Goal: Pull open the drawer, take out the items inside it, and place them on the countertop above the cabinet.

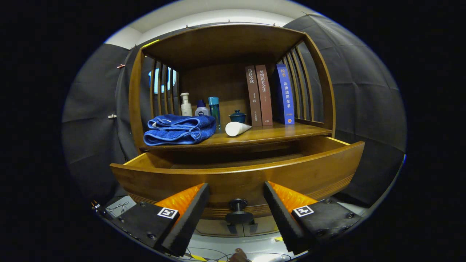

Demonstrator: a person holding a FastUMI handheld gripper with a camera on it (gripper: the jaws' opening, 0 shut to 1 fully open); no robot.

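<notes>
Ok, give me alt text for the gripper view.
The gripper is open, its fingers either side of the knob of a pulled-open wooden drawer. On the countertop above lie a blue towel and a white tube.

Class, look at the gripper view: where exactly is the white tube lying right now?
The white tube lies on its side on the countertop above the open drawer, between the blue towel and the books, just before the small teal lidded jar.

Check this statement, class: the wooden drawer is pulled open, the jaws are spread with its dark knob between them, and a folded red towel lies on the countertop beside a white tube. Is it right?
One detail is wrong. The gripper view shows the folded towel is blue, not red. The rest stands: wooden drawer open, gripper jaws spread, dark knob between them, white tube beside the towel.
</notes>
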